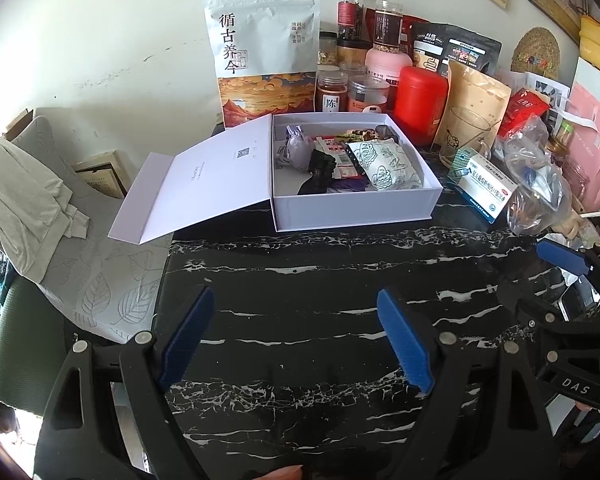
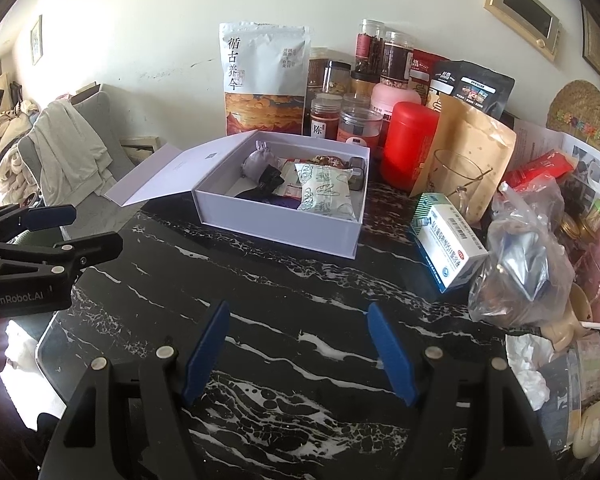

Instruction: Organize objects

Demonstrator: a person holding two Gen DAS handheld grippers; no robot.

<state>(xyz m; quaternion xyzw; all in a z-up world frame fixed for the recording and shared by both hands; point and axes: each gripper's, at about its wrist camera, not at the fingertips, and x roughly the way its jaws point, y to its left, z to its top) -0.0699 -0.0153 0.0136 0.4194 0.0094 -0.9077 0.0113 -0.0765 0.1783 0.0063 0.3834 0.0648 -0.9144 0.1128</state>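
An open white box (image 1: 352, 208) (image 2: 276, 228) sits on the black marble table (image 1: 300, 260), its lid (image 1: 196, 184) folded out to the left. Inside lie a white-and-green packet (image 1: 384, 164) (image 2: 324, 192), a grey pouch (image 1: 298, 150), a black item (image 1: 320, 170) and small sachets. A white-and-blue medicine box (image 1: 484, 188) (image 2: 448, 240) lies to the right of it. My left gripper (image 1: 294, 300) hovers open over bare table in front of the box. My right gripper (image 2: 298, 308) is also open with nothing between its fingers, to the right of the left one.
Along the wall stand a tall white pouch (image 1: 260, 60), several jars, a red canister (image 1: 420, 96), a kraft pouch (image 1: 476, 104) and a glass mug (image 1: 464, 140). A clear plastic bag (image 2: 524, 256) and clutter crowd the right edge. A cloth-draped chair (image 1: 28, 192) stands left.
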